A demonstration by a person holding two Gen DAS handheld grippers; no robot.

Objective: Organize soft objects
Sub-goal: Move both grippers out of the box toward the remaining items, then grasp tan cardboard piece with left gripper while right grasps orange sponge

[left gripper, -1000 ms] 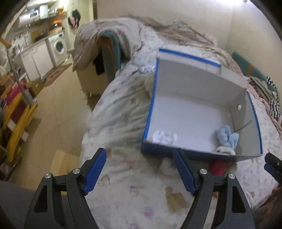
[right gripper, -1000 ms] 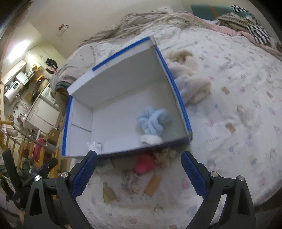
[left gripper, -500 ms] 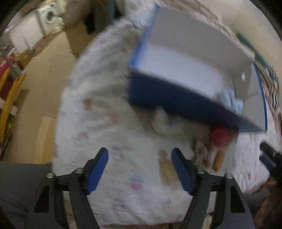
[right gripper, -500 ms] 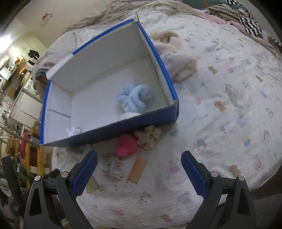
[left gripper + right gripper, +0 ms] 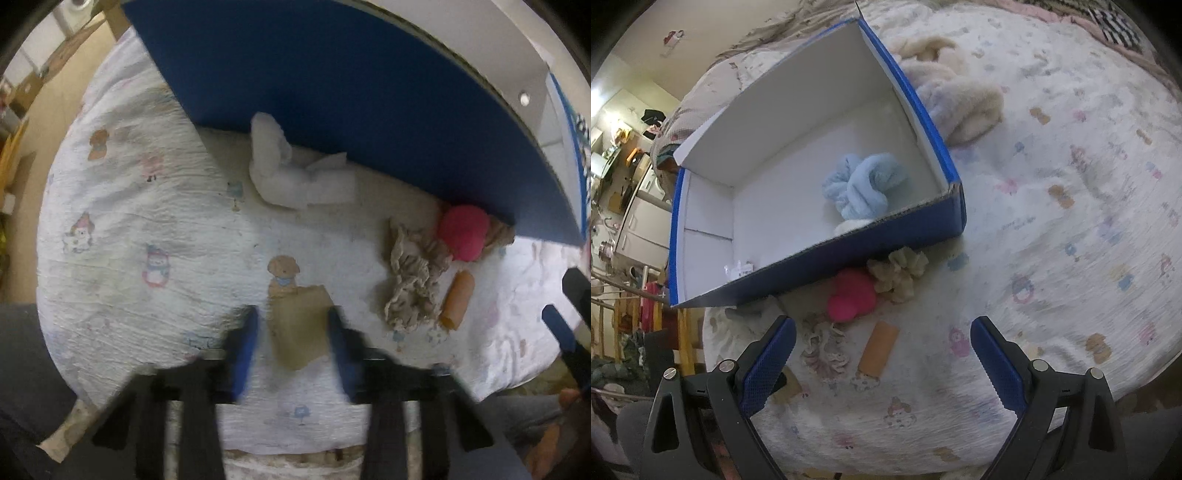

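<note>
My left gripper points down at the bedsheet and its jaws are closing. A flat tan piece lies between the blurred pads, which stand close to its sides. To its right lie a frilly beige scrunchie, an orange piece and a pink soft item. A white cloth rests against the blue box. My right gripper hangs open above the orange piece, holding nothing. A light blue bundle lies inside the box.
A cream fluffy cloth lies outside the box on its right. A tan scrunchie sits beside the pink item. The bed's near edge drops off just behind both grippers, and a wooden rack stands beyond the bed's left side.
My left gripper dropped toward the sheet, tipped downward, and narrowed its jaws around the tan piece. The right gripper sank slightly toward the items in front of the box and stayed open.
</note>
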